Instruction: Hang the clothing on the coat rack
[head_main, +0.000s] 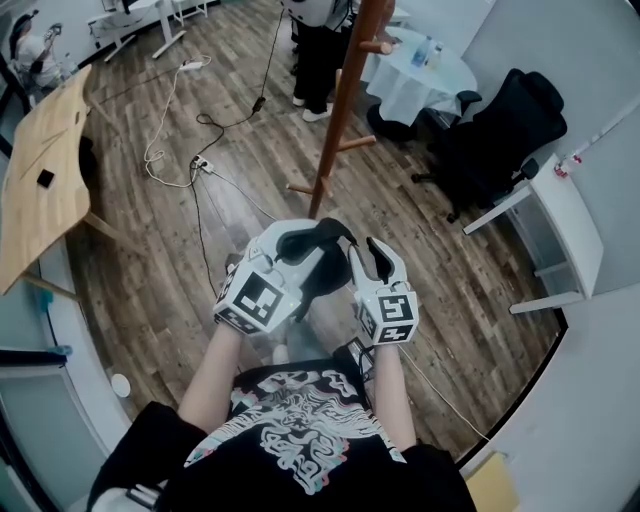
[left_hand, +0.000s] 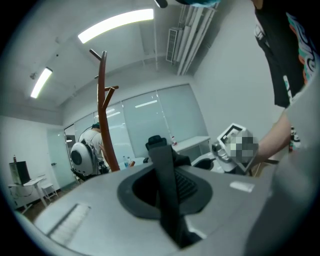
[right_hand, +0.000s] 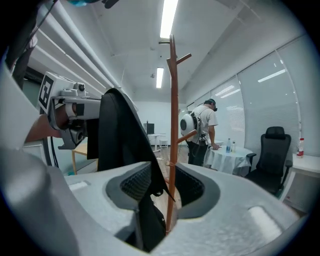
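Just short of rack (head_main: 343, 105): left hand-held gripper (head_main: 301, 241) clamps garment (head_main: 323, 265); right hand-held gripper (head_main: 369, 256) parted around its edge; open floor (head_main: 425, 262) surrounds rack base.

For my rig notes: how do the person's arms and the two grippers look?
The left gripper and right gripper have white moulded shells with dark grey padded jaws, and each carries a white cube with black square markers. The shirt is black with a white print; its sleeves are short.
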